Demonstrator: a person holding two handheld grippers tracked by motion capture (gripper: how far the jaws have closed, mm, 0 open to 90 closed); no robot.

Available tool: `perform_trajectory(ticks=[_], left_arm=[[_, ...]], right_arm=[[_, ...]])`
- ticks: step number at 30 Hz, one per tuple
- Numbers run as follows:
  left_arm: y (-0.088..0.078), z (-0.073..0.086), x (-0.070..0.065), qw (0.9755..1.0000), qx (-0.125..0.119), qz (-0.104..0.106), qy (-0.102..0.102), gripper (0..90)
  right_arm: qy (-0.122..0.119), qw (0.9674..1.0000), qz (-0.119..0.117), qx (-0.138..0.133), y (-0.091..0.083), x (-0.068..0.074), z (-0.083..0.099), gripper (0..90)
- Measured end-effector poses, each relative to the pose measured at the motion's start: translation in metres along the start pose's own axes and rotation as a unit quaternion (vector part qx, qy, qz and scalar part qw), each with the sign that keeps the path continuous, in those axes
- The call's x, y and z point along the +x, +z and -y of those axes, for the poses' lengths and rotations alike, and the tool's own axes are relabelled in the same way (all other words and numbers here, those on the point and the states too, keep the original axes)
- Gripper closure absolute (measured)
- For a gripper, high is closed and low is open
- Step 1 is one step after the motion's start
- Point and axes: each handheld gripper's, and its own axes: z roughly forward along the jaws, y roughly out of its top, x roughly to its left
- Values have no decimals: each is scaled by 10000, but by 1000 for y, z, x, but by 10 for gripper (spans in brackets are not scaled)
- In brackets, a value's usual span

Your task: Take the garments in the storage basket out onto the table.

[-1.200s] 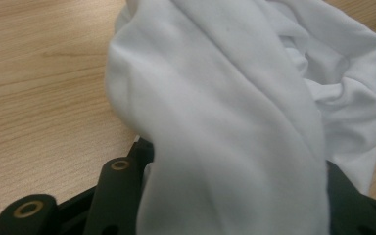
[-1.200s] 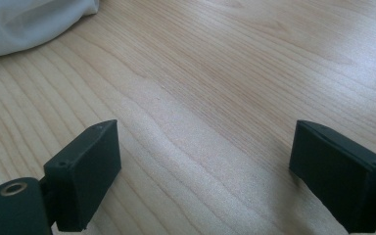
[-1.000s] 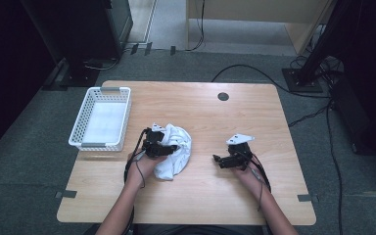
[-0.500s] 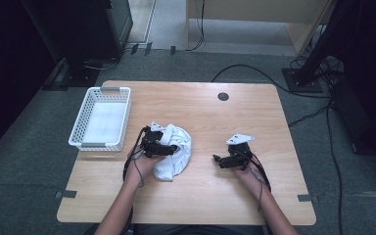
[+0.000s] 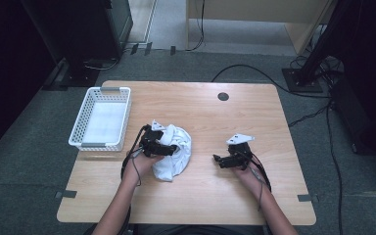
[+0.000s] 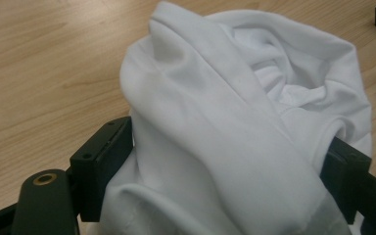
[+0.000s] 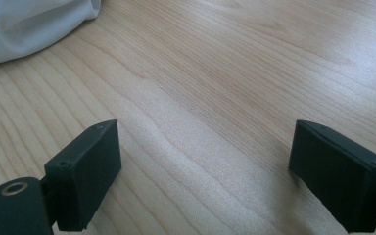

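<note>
- My left gripper (image 5: 169,147) has just been opening, jaws wide, the white cloth (image 5: 174,154) bunched between them.
- My right gripper (image 5: 221,160) hovers right of the cloth, jaws apart, empty.

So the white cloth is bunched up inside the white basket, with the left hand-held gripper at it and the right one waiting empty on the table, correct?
Not quite. The white cloth lies bunched on the wooden table, right of the white basket, not inside it; the high view shows this. The rest holds: the left hand-held gripper is at the cloth, its jaws just opening around it, and the right hand-held gripper waits empty.
</note>
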Motion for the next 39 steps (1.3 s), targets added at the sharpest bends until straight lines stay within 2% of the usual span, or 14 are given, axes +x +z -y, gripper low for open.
perform_trajectory(ticks=[13,17,19,25,29,33,36,39], left_arm=[[-20,-7,-4,9999,-77,81,131,215],[-24,-10,-5,9998,-112,125,62,206],[-27,-10,-6,9998,-134,142,91,206],[-30,-11,-4,9998,-181,98,77,206],[-35,-11,1,9997,-240,-17,103,206],[-39,-10,6,9995,-308,-73,62,206],[-37,-8,10,9995,-261,-153,77,206],[-34,-6,13,9995,-219,-222,79,207]], right_arm=[[20,10000,22,0,0,0,0,122],[31,10000,34,7,-1,1,1,122],[34,10000,36,34,-1,2,0,122],[138,9999,-76,28,0,7,-3,122],[16,9998,-178,-6,0,14,-7,136],[-8,9996,-281,-53,0,21,-12,155],[-3,9994,-329,-66,0,26,-15,190],[-95,9991,-409,-94,0,32,-18,221]])
